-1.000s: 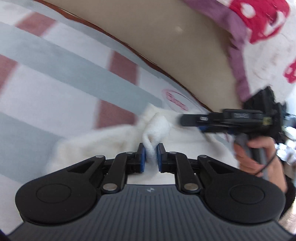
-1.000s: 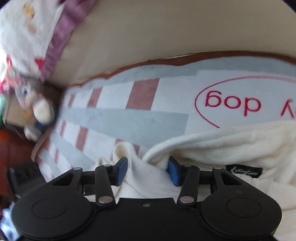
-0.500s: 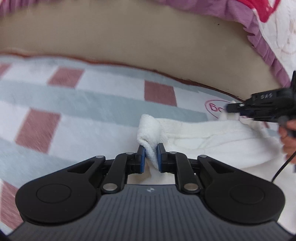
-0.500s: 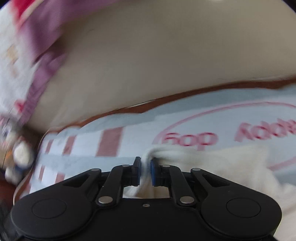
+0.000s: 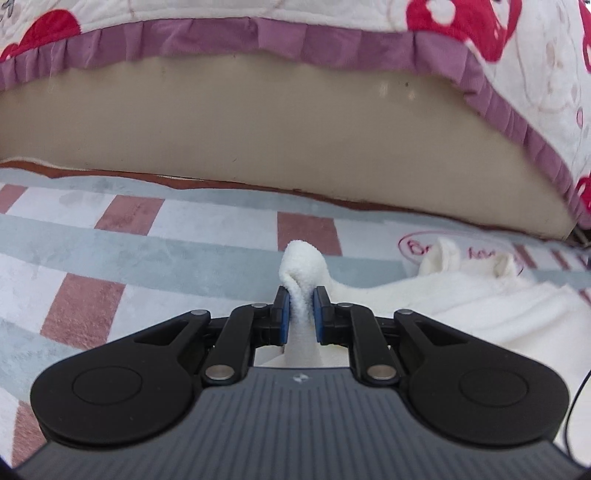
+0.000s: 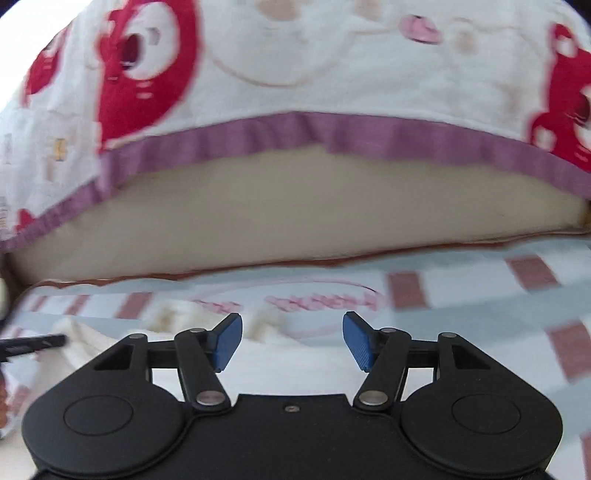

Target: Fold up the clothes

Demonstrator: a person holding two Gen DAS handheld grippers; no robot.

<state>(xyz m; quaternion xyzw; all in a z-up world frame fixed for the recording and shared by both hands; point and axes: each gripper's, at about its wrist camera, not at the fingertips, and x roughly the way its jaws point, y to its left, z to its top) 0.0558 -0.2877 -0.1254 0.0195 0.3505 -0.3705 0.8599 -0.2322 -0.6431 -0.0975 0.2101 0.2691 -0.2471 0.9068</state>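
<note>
Left gripper point(image 5: 300, 308), black with blue pads, pinched tight on a fold of the fluffy cream-white fleece garment point(image 5: 461, 306); a small tuft sticking up above the pads. Rest of the garment spread to the right over the soft checked mat of grey, white and dusty-red squares point(image 5: 110, 258). Right gripper point(image 6: 291, 341) spread wide, holding nothing, low above the same garment point(image 6: 295, 365). Behind, a beige mattress side point(image 5: 258, 129) under a white quilt with red prints and purple frill point(image 5: 295, 33).
</note>
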